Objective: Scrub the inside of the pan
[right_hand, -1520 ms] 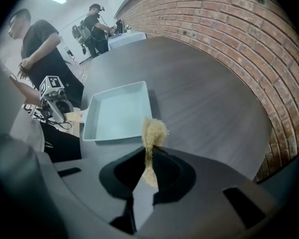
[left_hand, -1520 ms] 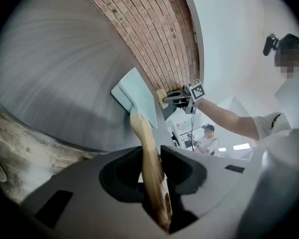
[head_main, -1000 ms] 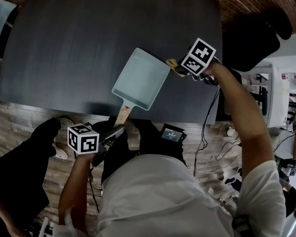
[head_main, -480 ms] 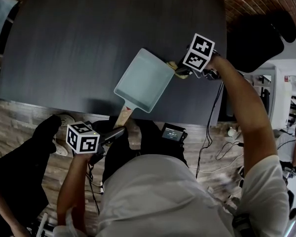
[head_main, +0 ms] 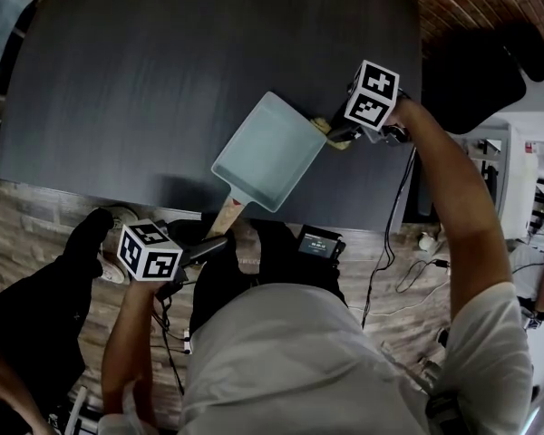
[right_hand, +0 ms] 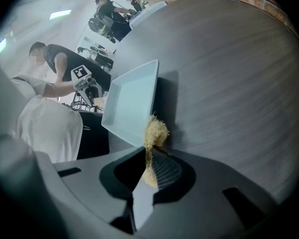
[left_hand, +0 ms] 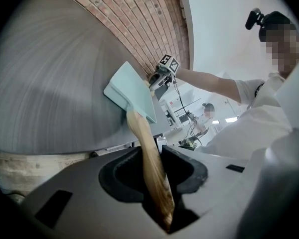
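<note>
A light blue square pan (head_main: 267, 150) sits tilted on the dark table (head_main: 163, 62), its wooden handle (head_main: 225, 216) reaching over the near edge. My left gripper (head_main: 216, 245) is shut on that handle (left_hand: 152, 173); its jaws have just been opening a little, and the handle still lies between them. My right gripper (head_main: 342, 135) is shut on a tan fibrous scrubber (head_main: 325, 130). The scrubber (right_hand: 155, 132) rests against the outer corner of the pan's (right_hand: 132, 101) rim, not inside it. The pan's inside looks bare.
The table's near edge (head_main: 163, 202) runs just past the pan. A small black device with a screen (head_main: 317, 243) and cables (head_main: 381, 243) lie on the floor by the person's legs. A black chair (head_main: 476, 66) stands at the right.
The right gripper has tilted and shifted slightly, keeping the scrubber at the pan's rim. The left gripper has rolled a little with the handle still in it.
</note>
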### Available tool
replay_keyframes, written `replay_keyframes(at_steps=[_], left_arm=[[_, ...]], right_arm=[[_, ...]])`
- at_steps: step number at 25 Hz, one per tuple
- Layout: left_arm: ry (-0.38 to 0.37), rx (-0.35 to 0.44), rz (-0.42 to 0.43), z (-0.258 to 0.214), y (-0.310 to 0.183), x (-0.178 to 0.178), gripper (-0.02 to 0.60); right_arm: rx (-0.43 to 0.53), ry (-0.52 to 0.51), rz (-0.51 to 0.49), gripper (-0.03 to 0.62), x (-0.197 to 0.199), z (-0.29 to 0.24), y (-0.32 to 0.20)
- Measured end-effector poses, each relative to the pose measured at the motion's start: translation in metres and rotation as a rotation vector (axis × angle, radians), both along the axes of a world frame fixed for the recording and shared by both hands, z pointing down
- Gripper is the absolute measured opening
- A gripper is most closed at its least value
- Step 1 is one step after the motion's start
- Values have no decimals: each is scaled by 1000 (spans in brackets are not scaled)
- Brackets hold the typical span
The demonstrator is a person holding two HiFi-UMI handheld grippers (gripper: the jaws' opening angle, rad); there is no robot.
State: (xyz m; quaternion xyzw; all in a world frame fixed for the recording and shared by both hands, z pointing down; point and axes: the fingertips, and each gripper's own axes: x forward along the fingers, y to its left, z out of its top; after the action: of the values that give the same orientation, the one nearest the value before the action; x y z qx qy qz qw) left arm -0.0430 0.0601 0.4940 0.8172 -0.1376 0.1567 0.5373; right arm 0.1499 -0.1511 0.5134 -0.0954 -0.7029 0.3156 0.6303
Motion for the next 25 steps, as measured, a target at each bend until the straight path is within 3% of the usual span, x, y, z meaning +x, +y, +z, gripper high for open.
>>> replay_keyframes(at_steps=[10,15,25], left_arm=[[-21,23,83,-1,7,1,130],[-17,21,85,-1,8,2,130],[-23,33,97,-2,8,3,132]], right_arm=[[-14,-73,42,43,-24,-2,-10],[-31,-92,89,43,-36,-4,-16],[27,-123,172,43,-58,-7,-33]])
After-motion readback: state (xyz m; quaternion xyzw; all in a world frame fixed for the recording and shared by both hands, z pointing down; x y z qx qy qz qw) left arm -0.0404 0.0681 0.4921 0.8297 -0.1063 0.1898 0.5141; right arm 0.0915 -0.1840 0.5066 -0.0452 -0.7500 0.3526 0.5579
